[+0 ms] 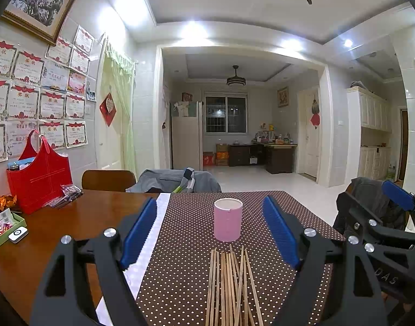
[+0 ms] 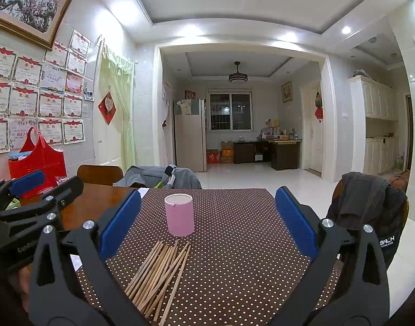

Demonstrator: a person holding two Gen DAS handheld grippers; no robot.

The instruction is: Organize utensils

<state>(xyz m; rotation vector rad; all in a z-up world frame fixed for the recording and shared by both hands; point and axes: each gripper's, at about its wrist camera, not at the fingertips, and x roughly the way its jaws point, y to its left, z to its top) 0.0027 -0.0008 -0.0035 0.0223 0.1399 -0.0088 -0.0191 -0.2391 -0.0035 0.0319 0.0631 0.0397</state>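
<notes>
The left gripper and the right gripper both hover over the cloth with fingers spread wide and nothing between them.

In the left view the chopsticks lie loose on the cloth at 6 o'clock, under and between the fingers, tips pointing away. In the right view they fan out at about 7 o'clock, nearer the left finger, not touching it.

No stick is lifted yet, so the step in hand looks like the first pick. The left gripper is better lined up. It would do well to come down across the sticks near mid-length and take a few, since a crossed pile may slip or scatter.

The cup stands upright just beyond the tips, at 12 o'clock from the pile, mouth open, apart from the sticks.
</notes>
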